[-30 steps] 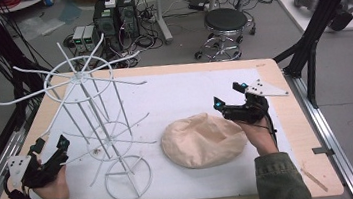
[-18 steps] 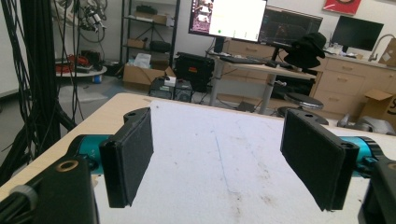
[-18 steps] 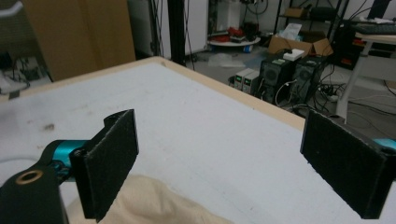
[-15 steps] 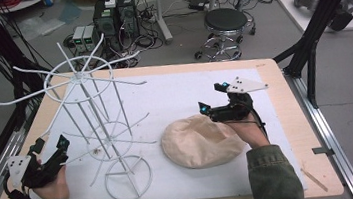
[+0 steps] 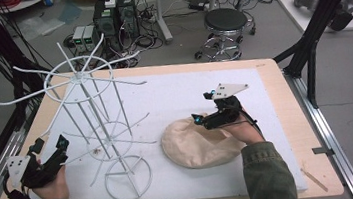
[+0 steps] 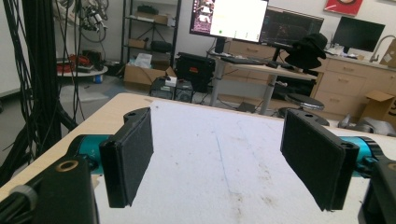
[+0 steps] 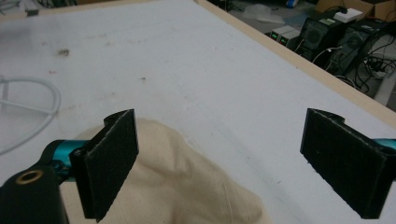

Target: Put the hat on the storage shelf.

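Your sleeves came in from the bottom edge of the high view, cut off at the forearms. Your left gripper (image 5: 50, 156) sat low at the near left corner of the table (image 5: 272, 71), beside the foot ring of the wire rack (image 5: 94, 126), its jaws wide apart with nothing between them; in the left gripper view the two black pads (image 6: 133, 151) framed bare white mat (image 6: 224, 158), and the rack was out of that frame. Your right gripper (image 5: 205, 109) hovered at the far edge of the cap (image 5: 195, 145), the beige cloth lump lying on the mat right of the rack and near the middle of the table. Its jaws were also spread wide and held nothing. In the right gripper view the left pad (image 7: 114, 163) stood over the cap (image 7: 187, 186) while the right pad hung over bare mat; whether the left pad touched the cloth, you could not tell from these angles. Your hand covered the cap's near right edge in the high view, and the bottom of the right gripper view cut off the cloth. A curve of white wire (image 7: 32, 112) showed at that view's left edge. Farther off, beyond the table, stood stools (image 5: 226, 23) and computer boxes (image 5: 114, 13) on the floor, small and blurred.
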